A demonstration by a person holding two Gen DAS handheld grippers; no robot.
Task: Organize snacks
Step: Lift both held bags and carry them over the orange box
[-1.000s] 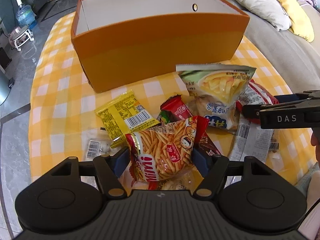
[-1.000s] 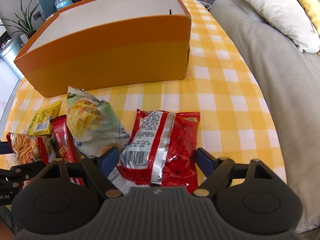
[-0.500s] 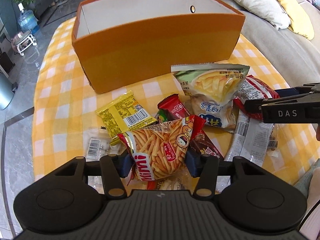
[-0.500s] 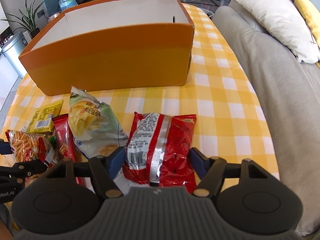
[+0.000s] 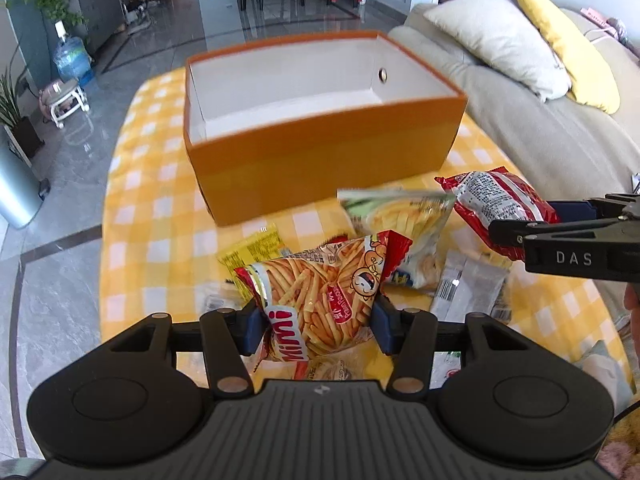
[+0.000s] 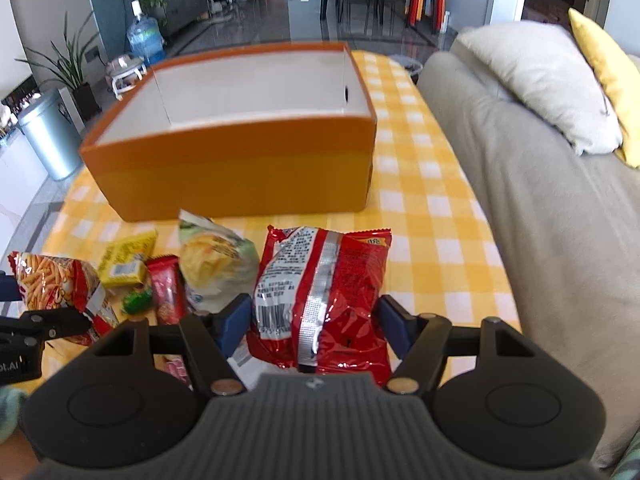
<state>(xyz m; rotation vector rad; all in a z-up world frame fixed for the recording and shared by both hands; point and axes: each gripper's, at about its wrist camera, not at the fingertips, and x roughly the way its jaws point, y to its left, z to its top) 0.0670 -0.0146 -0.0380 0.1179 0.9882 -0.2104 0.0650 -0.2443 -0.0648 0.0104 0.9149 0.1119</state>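
Observation:
My left gripper (image 5: pixel 318 326) is shut on a red "Mimi" fries bag (image 5: pixel 320 292) and holds it up off the snack pile. In the right wrist view, my right gripper (image 6: pixel 315 322) is shut on a red and silver snack bag (image 6: pixel 320 280), also lifted. Both blue pads press each bag's sides. Beyond them the orange box (image 5: pixel 320 160), white inside and with nothing in it, stands open-topped on the yellow checked tablecloth (image 5: pixel 160 208). On the cloth lie a green and white chips bag (image 6: pixel 216 264), a yellow packet (image 6: pixel 128 260) and a red bar (image 6: pixel 166 288).
Clear wrapped packets (image 5: pixel 464 284) lie below the right gripper. A grey sofa (image 6: pixel 540 220) with a white pillow (image 6: pixel 532 84) and a yellow pillow runs along the table's right edge. Left of the table are bare floor, a metal bin (image 6: pixel 48 132) and a water jug (image 6: pixel 146 40).
Both grippers' jaws closed onto their bags, then rose with them off the table. The box's inside now shows from higher up.

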